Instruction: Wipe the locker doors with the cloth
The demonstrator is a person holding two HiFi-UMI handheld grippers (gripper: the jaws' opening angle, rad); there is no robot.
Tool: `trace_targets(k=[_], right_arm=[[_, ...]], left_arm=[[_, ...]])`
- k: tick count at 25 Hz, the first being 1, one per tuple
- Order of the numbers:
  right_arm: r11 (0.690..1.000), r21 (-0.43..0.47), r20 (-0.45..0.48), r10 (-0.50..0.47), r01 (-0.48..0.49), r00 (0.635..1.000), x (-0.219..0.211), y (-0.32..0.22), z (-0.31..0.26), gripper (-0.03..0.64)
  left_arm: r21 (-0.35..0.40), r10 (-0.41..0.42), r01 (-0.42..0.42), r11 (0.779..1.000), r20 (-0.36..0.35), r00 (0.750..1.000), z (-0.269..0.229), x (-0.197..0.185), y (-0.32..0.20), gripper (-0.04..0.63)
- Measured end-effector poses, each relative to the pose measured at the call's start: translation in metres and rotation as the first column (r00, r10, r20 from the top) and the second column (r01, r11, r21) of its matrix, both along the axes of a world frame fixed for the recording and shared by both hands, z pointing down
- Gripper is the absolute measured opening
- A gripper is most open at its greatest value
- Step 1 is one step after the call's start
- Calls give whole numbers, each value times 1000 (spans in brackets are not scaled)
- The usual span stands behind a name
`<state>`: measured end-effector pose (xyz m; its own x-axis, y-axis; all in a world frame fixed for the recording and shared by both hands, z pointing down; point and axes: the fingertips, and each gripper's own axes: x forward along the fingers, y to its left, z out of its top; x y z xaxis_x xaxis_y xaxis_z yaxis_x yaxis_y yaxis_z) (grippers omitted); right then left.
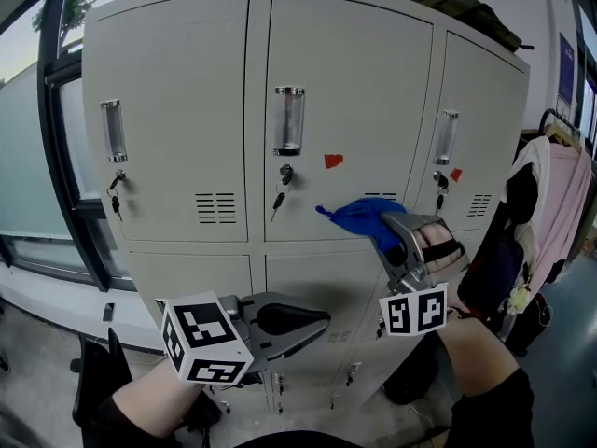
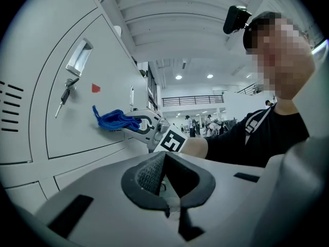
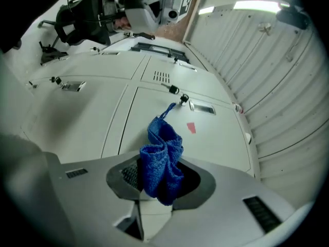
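Observation:
Three columns of grey locker doors (image 1: 350,101) fill the head view. My right gripper (image 1: 390,224) is shut on a bunched blue cloth (image 1: 362,217), and the cloth is held at the lower right of the middle upper door, below a red sticker (image 1: 333,161). In the right gripper view the cloth (image 3: 161,161) bulges out between the pads, with the door (image 3: 154,112) just beyond. My left gripper (image 1: 312,323) hangs lower, before the lower middle door, shut with nothing in it. Its view shows the touching pads (image 2: 149,174) and, further off, the cloth (image 2: 114,120) on the door.
Keys (image 1: 283,187) hang from the locks under clear handles (image 1: 288,119). A clothes rack with garments (image 1: 550,213) stands at the right, and a dark bag (image 1: 466,12) lies on top of the lockers. A window (image 1: 28,157) is at the left, and a chair (image 1: 93,381) at the lower left.

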<state>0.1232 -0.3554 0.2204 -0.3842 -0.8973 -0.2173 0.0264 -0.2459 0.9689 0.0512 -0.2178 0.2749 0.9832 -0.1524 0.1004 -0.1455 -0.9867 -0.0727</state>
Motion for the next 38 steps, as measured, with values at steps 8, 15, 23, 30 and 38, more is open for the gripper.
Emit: trace_targets(k=[8,15,23,30,38], right_arm=[[988,-6,-87,-152,152,985,-90,8,15,103],[985,13,-176,-169,174,970,-132,-2,33,103],[991,-8,-134,-132,132,982,-76,-9,45,103],[999,-27,-97,-44,41,994,-7,-16,51,103],[998,-25,-92,-55,53,994,26,-17,54,103]], left_arm=[[0,-50,50,999,-1,999,5,-27,5,8],[-18,-110,110,994,-20,994,9,-53,2,8],[-18,-108,108,994,-3,994,10,-42,-5,8],[-17,-59,59,998,3,998,6,-7,-11,8],[-22,-47,47,999,9,999,6,39,-19,8]])
